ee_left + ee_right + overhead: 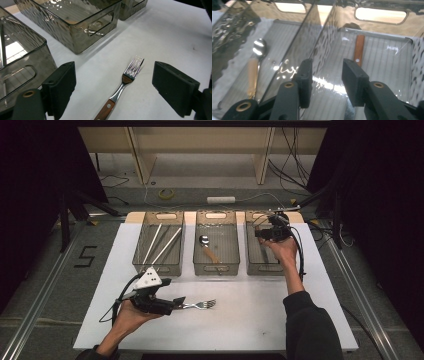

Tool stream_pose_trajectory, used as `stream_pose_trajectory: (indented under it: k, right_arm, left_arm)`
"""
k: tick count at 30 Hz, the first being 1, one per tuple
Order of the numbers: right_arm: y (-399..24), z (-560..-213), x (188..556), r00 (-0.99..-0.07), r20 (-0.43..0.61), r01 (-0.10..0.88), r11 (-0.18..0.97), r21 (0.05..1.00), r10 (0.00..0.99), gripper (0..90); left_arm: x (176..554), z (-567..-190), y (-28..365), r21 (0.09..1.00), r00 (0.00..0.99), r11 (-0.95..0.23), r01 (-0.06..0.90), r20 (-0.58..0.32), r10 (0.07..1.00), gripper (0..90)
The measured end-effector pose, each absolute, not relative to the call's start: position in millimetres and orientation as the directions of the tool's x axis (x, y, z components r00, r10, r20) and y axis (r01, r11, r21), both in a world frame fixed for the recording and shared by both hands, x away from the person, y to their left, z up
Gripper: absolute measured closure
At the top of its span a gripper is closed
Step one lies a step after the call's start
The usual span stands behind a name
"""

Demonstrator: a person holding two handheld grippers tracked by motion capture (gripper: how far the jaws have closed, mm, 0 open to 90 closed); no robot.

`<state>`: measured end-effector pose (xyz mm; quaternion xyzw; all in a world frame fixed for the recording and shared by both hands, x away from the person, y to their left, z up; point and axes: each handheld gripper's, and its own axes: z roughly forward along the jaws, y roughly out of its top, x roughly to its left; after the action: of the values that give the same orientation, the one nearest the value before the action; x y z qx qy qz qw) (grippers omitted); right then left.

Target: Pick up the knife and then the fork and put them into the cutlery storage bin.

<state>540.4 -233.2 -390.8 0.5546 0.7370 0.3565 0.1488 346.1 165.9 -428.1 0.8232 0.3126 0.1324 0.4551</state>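
Observation:
A fork [200,305] with a wooden handle lies on the white table [250,320] near the front. My left gripper [177,302] rests low over its handle end. In the left gripper view the jaws [115,75] stand wide open on either side of the fork [130,75] without touching it. My right gripper [260,234] hangs over the right-hand clear bin [263,268]. Its jaws [327,72] are parted with nothing between them. Beyond them a wooden-handled utensil [359,48] lies on the bin's floor.
Three clear bins stand in a row at the back of the table. The left bin [157,268] holds chopsticks [165,245], the middle bin [216,268] a spoon [205,241]. White tabletop stretches in front of the bins. Cables lie on the floor beyond.

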Motion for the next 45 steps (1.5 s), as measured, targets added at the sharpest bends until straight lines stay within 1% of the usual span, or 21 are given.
stream_pose_trajectory:
  k: [8,11,15,19,21,31,39,45]
  right_arm:
    - [-233.5,-382.6,510.0,-0.464,0.168,0.645,0.202,0.737,0.87,47.4]
    - [-232.2,-378.1,495.6,-0.515,0.174,0.615,0.22,0.757,0.839,44.9]
    - [-226.5,-374.1,471.6,-0.584,0.164,0.572,0.259,0.779,0.795,41.6]
    - [-223.4,-374.1,445.4,-0.634,0.158,0.533,0.28,0.798,0.757,39.5]
    - [-222.4,-376.4,435.0,-0.661,0.147,0.508,0.294,0.81,0.736,38.5]
    - [-217.7,-393.1,396.4,-0.719,0.159,0.461,0.292,0.838,0.677,34.4]
    - [-212.5,-409.0,378.8,-0.735,0.169,0.463,0.305,0.832,0.656,33.3]
    - [-210.8,-416.2,371.8,-0.738,0.188,0.479,0.307,0.823,0.648,33.5]
  left_arm:
    - [348.8,-429.9,165.1,0.814,0.769,-0.408,0.413,-0.072,0.635,18.7]
    - [349.6,-429.4,164.9,0.807,0.772,-0.417,0.418,-0.073,0.632,19.2]
    - [349.6,-430.5,161.9,0.786,0.783,-0.462,0.412,-0.045,0.621,21.1]
    - [349.8,-431.5,158.3,0.767,0.792,-0.5,0.402,-0.018,0.61,21.1]
    - [350.2,-431.8,157.4,0.762,0.792,-0.504,0.407,-0.019,0.61,21.1]
    - [355.3,-433.8,157.9,0.724,0.793,-0.532,0.439,-0.034,0.609,21.2]
    - [357.4,-436.6,156.5,0.685,0.801,-0.572,0.451,-0.028,0.597,22.6]
    - [359.1,-439.7,155.4,0.644,0.806,-0.611,0.461,-0.017,0.591,25.4]
